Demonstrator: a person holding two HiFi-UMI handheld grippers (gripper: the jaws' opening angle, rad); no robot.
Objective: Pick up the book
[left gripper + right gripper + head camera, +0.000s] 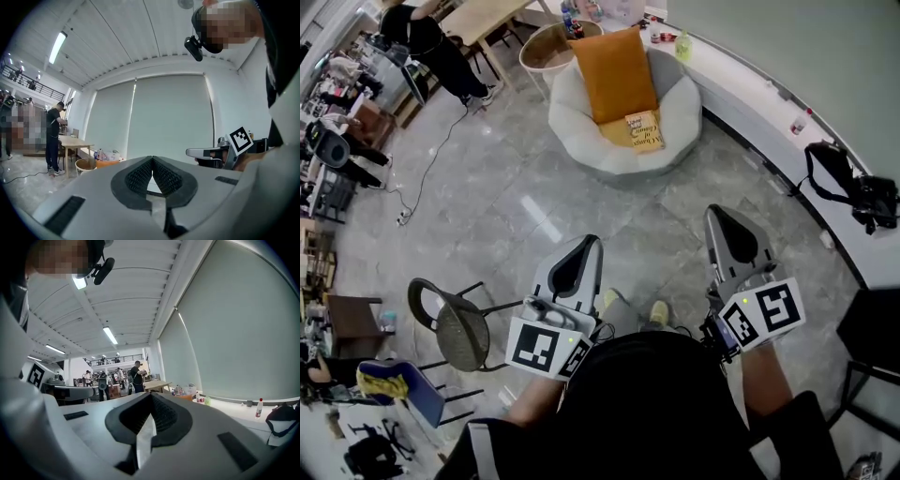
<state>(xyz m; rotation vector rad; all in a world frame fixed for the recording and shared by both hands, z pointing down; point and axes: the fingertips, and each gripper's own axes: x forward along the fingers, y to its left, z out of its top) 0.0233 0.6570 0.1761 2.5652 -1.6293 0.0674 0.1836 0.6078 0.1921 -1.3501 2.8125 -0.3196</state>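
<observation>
A yellow book (pixel 643 129) lies on the seat of a round white armchair (pixel 675 122), at the foot of an orange cushion (pixel 615 73), far ahead of me in the head view. My left gripper (pixel 592 240) is held level near my body, jaws shut with nothing between them. My right gripper (pixel 716 212) is beside it, also level, its jaws closed together and empty. Both are well short of the armchair. In the left gripper view my left gripper (pixel 152 158) is shut, and the right gripper (pixel 206 152) shows at the right. The right gripper (pixel 151 394) looks shut in its own view.
A black chair (pixel 450 323) stands to my left, with a blue chair (pixel 408 389) behind it. A white counter (pixel 769 112) curves along the right, carrying bottles and a black bag (pixel 853 192). A round basket (pixel 546 47) and a wooden table (pixel 483 19) lie beyond the armchair. A person (pixel 431 42) stands at far left.
</observation>
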